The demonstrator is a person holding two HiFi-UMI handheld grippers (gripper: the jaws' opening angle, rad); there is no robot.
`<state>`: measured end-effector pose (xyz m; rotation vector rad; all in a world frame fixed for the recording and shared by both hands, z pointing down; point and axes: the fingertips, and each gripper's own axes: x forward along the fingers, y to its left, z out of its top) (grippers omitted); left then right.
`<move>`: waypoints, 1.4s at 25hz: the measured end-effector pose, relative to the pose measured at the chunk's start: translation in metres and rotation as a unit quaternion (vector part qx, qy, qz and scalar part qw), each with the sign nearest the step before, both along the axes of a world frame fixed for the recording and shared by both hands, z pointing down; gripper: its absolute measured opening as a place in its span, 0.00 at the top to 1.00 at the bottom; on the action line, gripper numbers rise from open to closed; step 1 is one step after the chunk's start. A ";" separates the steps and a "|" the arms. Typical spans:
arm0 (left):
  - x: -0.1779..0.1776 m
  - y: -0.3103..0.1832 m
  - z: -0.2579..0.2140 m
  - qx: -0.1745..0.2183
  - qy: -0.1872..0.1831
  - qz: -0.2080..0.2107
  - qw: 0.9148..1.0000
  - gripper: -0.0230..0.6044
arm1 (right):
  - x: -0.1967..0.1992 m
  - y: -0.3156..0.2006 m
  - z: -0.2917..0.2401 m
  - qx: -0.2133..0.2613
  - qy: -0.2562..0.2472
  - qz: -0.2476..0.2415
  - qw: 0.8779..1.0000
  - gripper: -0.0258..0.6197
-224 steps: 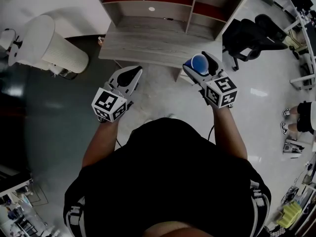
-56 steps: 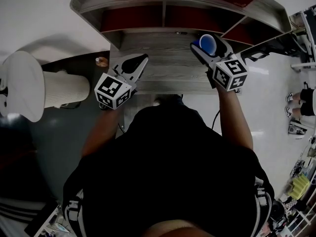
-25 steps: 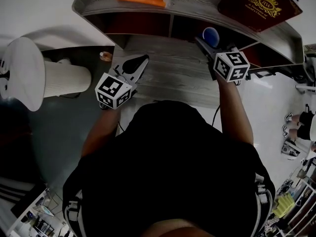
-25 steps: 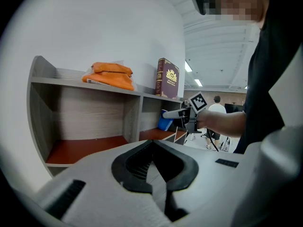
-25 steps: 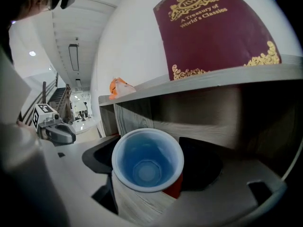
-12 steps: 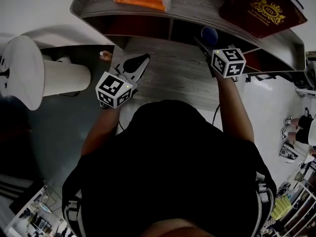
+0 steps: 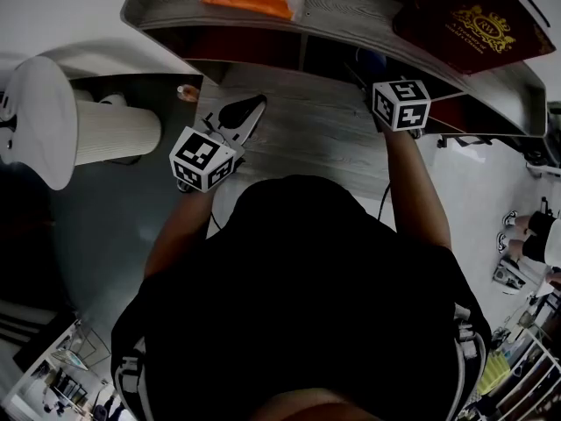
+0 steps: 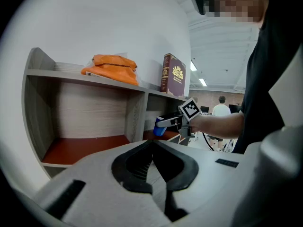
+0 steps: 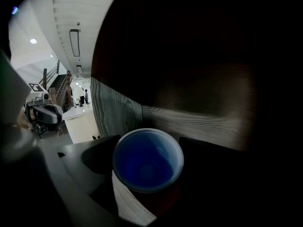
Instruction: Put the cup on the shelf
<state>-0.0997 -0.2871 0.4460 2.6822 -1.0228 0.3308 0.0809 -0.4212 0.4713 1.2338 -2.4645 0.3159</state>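
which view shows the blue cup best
Right gripper view: the cup fills the middle, rim to the camera, between the jaws inside the shelf. The left gripper view shows it small, side-on. The head view shows only a blue sliver under the shelf top.

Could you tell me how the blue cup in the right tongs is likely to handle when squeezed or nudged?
The cup looks empty and thin-rimmed, so it is probably light and could dent if the right tongs squeeze hard. Being light and upright, a nudge might tip it; being round, it would probably roll on its side.
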 end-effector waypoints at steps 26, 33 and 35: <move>-0.003 -0.006 0.011 -0.011 0.002 -0.024 1.000 0.93 | -0.021 -0.028 0.026 -0.014 0.023 -0.025 0.999 0.36; -0.002 -0.007 0.011 -0.012 0.002 -0.021 1.000 0.93 | -0.025 -0.029 0.030 -0.021 0.020 -0.031 0.999 0.36; -0.002 -0.008 0.012 -0.014 0.002 -0.020 1.000 0.93 | -0.026 -0.028 0.031 -0.022 0.022 -0.032 0.999 0.36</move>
